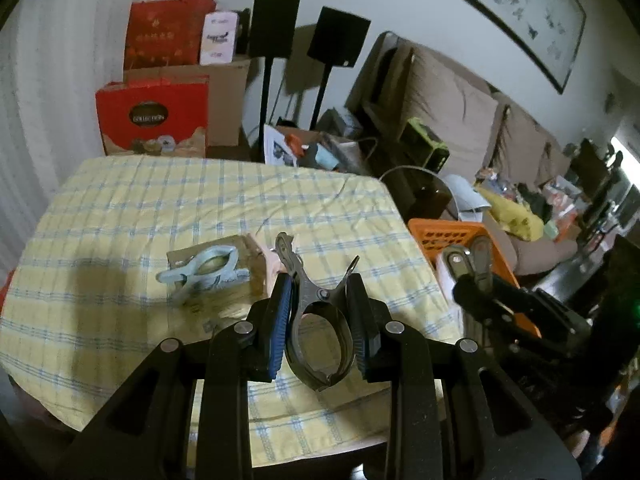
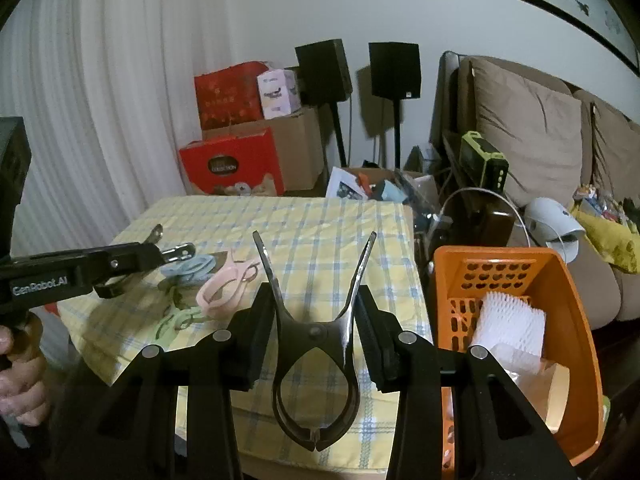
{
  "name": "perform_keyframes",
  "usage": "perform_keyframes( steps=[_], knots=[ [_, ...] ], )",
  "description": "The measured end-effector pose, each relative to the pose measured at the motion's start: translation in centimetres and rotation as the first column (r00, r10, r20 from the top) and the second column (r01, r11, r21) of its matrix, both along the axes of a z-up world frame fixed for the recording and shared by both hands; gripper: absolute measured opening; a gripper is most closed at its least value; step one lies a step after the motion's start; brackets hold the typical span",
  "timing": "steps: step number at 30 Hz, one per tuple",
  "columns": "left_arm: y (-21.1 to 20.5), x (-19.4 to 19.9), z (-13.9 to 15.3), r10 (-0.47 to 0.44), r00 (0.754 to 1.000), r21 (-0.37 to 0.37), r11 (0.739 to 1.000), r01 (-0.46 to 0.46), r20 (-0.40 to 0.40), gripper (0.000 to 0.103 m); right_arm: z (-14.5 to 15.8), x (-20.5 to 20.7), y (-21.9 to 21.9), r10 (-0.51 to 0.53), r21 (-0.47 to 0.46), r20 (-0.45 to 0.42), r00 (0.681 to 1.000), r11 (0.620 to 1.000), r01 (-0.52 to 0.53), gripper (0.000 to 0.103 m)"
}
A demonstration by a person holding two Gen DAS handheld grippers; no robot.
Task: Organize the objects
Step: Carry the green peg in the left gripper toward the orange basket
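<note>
Over the checked counter (image 1: 120, 208), the left tool (image 1: 320, 320) grips a dark clip (image 1: 316, 320), with a pale blue clip (image 1: 208, 268) lying beyond. From the right wrist, the right tool (image 2: 316, 328) clamps another dark clip (image 2: 316, 352) beside the orange basket (image 2: 572, 320); a pink clip (image 2: 224, 288) lies left.

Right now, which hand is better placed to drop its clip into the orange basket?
Right: its gripper holds a dark clip beside the orange basket; the left gripper is over the table.

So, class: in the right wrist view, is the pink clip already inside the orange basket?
No: the pink clip lies on the checked tablecloth, left of the orange basket.
</note>
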State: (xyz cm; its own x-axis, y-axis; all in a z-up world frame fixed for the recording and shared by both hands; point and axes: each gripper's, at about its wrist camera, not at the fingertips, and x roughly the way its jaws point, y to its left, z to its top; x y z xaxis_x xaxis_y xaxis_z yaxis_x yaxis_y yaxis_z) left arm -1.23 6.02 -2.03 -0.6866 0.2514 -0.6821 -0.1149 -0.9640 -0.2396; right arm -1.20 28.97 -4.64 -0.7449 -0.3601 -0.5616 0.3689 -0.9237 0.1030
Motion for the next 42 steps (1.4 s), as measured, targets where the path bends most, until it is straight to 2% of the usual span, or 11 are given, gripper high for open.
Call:
perform_keyframes(
  steps=[7, 11, 42],
  knots=[
    [0.1, 0.3, 0.9, 0.018, 1.000, -0.023, 1.000, -0.018, -0.025, 0.026, 0.2, 0.2, -0.1, 0.003, 0.011, -0.012, 1.000, 1.000, -0.003, 0.041],
    [0.0, 0.2, 0.7, -0.003, 1.000, 0.014, 1.000, 0.003, -0.005, 0.026, 0.4, 0.3, 0.4, -0.006, 0.006, -0.016, 1.000, 1.000, 0.006, 0.041],
    [0.7, 0.1, 1.8, 0.030, 0.998, -0.005, 1.000, -0.030, -0.048, 0.026, 1.5, 0.3, 2.6, -0.049, -0.009, -0.042, 0.998, 0.999, 0.048, 0.041]
  ],
)
